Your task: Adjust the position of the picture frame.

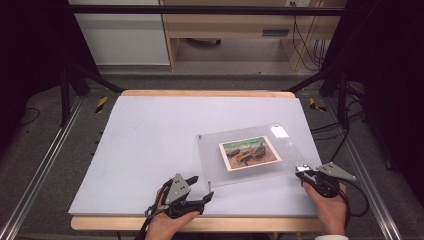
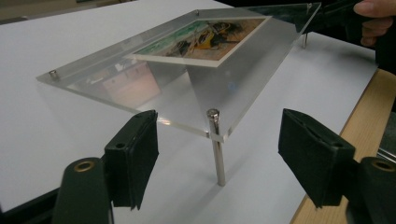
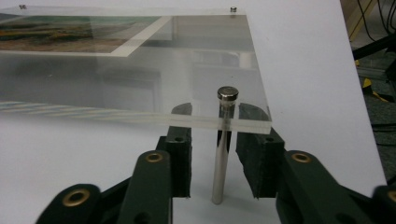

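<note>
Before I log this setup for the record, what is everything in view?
acrylic photo frame: one, clear, right half of the mat, raised on pins.
picture: one, green and orange scene with white border, inside the frame.
metal pins: silver, at the frame's corners; four heads visible.
mat: one, white, covering the table.
table: one, light wood, edges showing.
left claw: black, open, at the frame's near left corner.
right claw: black, jaws either side of a pin, not touching.
hands: two, bottom edge.
</note>
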The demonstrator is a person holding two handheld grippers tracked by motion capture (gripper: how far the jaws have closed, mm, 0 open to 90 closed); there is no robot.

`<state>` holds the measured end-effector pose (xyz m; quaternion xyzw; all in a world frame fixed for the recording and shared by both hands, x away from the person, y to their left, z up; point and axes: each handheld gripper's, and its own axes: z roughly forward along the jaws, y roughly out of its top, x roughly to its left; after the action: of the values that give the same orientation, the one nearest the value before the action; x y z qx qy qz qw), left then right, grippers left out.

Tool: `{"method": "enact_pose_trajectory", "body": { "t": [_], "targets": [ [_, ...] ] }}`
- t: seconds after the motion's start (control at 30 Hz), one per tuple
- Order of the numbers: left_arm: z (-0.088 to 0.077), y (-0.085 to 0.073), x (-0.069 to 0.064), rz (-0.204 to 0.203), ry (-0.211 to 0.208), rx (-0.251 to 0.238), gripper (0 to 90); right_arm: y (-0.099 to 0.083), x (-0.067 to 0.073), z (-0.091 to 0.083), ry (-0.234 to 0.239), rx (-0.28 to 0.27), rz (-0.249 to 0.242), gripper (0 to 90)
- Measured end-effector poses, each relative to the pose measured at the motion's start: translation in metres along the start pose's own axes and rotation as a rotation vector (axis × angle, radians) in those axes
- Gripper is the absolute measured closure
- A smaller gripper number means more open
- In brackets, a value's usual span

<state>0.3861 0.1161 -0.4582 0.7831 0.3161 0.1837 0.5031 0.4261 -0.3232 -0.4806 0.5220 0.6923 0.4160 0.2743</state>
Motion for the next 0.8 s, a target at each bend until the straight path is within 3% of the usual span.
{"method": "enact_pose_trajectory", "body": {
  "t": [0.13,0.27,0.5,0.73,0.8],
  "targets": [
    [0.000,-0.005,0.001,-0.048,0.011,-0.002,33.5,0.000,-0.001,0.003,0.016,-0.015,-0.010,76.5],
    [0.000,-0.005,0.000,-0.043,0.022,-0.005,35.2,0.000,-0.004,0.003,0.014,-0.038,-0.012,84.2],
    [0.001,-0.011,-0.001,-0.058,0.045,0.020,39.7,0.004,-0.004,-0.003,0.039,-0.087,0.010,84.7],
    [0.010,-0.013,-0.002,-0.037,0.029,0.032,51.8,0.006,-0.004,-0.005,0.051,-0.096,0.048,84.4],
    [0.016,-0.013,0.000,-0.065,0.019,0.017,56.4,0.006,-0.004,-0.005,0.057,-0.102,0.056,84.3]
  ]
}}
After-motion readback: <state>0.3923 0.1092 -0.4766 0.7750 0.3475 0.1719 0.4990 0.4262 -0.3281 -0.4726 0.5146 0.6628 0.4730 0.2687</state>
